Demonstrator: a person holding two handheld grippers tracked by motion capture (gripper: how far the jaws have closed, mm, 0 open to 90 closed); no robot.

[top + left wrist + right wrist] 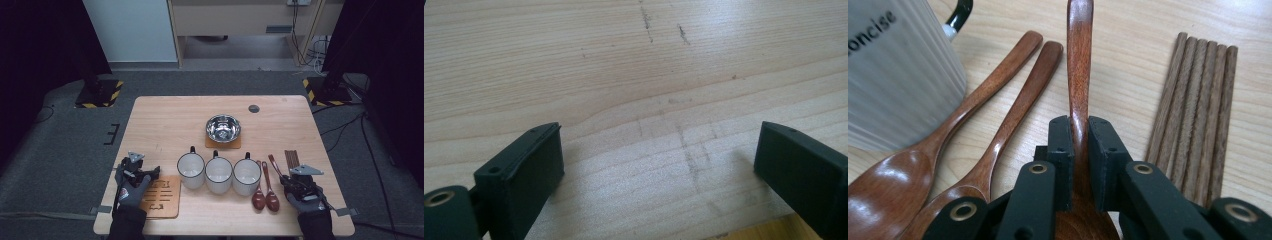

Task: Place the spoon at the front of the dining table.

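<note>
Right gripper has its jaws clamped on the handle of a wooden spoon, low near the bowl end. Just to its left lie two more spoons, with a white mug beyond them; a row of chopsticks lies to its right. Such a narrow, rounded handle could twist or slip in the pads, and a swinging tip might knock the neighbours. Left gripper stands wide open over bare table.

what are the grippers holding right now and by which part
The right gripper is shut on a wooden spoon, its jaws clamping the handle close above the bowl. The left gripper holds nothing; its jaws stand open over the bare table.
</note>
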